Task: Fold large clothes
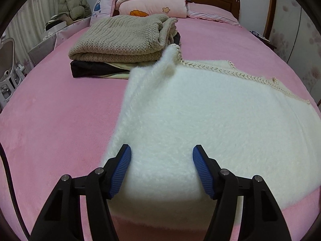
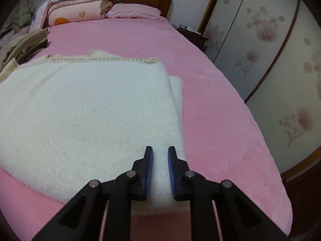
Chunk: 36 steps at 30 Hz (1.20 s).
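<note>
A white fluffy garment (image 1: 200, 110) with a braided cream trim lies folded flat on the pink bed (image 1: 50, 130). My left gripper (image 1: 162, 146) hovers at its near left corner. Its blue pads (image 1: 124, 166) stand wide apart with the fabric's near edge between them, not squeezed. In the right wrist view the same garment (image 2: 80, 110) shows two stacked layers at its right edge. My right gripper (image 2: 160, 148) is at the near right corner. Its jaws are narrow and white fabric fills the gap between them.
A folded beige knit sweater (image 1: 120, 38) sits on dark folded clothes (image 1: 90, 70) at the far left of the bed. Folded quilts (image 1: 152, 0) and a pillow lie by the wooden headboard. A flowered wardrobe (image 2: 270, 50) and a nightstand (image 2: 192, 34) stand to the right.
</note>
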Each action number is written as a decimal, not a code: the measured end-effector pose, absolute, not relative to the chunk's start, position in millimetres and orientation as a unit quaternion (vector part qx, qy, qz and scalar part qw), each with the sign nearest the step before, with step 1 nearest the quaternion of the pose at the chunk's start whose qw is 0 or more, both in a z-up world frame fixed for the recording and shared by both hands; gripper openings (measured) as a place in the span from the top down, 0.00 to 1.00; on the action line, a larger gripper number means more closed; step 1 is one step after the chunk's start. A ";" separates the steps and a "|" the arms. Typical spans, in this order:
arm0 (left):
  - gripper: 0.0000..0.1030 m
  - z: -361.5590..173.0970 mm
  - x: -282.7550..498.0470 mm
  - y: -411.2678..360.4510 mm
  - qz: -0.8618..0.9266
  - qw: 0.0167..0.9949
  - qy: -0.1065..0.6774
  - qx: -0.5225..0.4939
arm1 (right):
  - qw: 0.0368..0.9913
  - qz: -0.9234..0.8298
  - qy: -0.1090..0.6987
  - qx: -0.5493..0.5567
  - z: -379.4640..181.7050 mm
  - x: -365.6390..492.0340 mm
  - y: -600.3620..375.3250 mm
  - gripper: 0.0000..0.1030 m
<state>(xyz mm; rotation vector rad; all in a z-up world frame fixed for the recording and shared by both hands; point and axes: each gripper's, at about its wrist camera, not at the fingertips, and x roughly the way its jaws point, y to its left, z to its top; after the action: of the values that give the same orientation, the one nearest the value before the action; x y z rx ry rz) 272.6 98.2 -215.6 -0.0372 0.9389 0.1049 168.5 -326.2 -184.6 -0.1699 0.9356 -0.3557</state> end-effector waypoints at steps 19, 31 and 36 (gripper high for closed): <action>0.30 -167.1 259.4 98.7 0.050 0.884 0.463 -0.036 | 0.851 -0.162 0.498 0.037 -167.6 175.2 -325.2 0.84; 0.15 -129.3 187.2 95.7 0.011 0.906 0.420 -0.061 | 0.880 -0.085 0.465 0.043 -124.8 122.1 -255.8 0.84; 0.15 -149.2 166.9 108.7 -0.015 0.897 0.430 -0.102 | 0.897 -0.065 0.435 0.050 -107.7 102.0 -232.6 0.84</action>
<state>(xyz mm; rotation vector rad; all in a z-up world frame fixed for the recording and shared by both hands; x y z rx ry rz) 166.9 108.7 -149.2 -0.2122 0.8905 -0.0307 102.0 -232.6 -107.7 0.1030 0.9003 -0.1350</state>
